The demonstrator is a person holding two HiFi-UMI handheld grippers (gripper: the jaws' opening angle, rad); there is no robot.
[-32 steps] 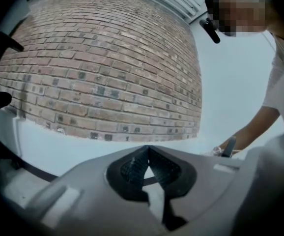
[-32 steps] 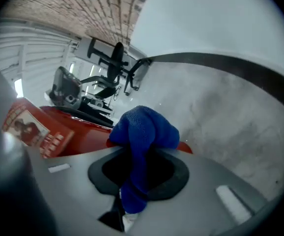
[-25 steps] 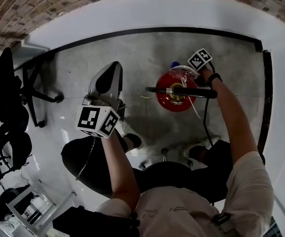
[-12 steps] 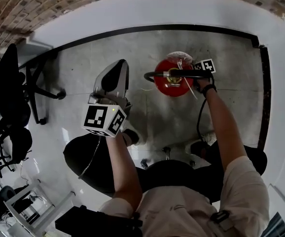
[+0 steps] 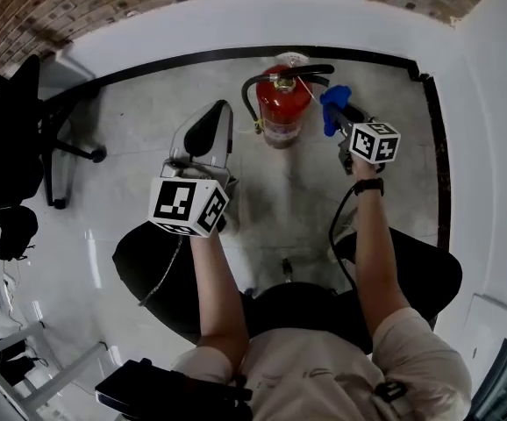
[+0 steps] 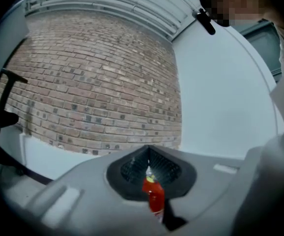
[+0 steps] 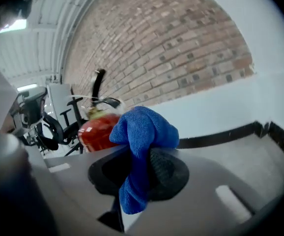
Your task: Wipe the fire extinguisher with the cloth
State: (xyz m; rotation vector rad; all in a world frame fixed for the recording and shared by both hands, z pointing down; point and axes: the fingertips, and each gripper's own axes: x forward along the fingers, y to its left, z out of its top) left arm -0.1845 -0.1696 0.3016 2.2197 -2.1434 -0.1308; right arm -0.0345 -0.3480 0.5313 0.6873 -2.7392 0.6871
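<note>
The fire extinguisher [image 5: 280,108] stands on the floor [image 5: 148,130] at its far edge, close to the white wall [image 5: 236,24]; the right gripper [image 5: 339,121] pinches a blue cloth [image 5: 333,108] just beside the red body, on its right, and the two look apart. Wiping seems about to start, or paused between strokes; nothing on the red surface tells whether any of it is already cleaned. The left gripper [image 5: 211,117] is all but pressed together and holds nothing; it hangs left of the extinguisher, well apart from it. Only the right gripper view shows the cloth nipped between the jaws with a tail drooping; only the head view shows the gap between cloth and body.
</note>
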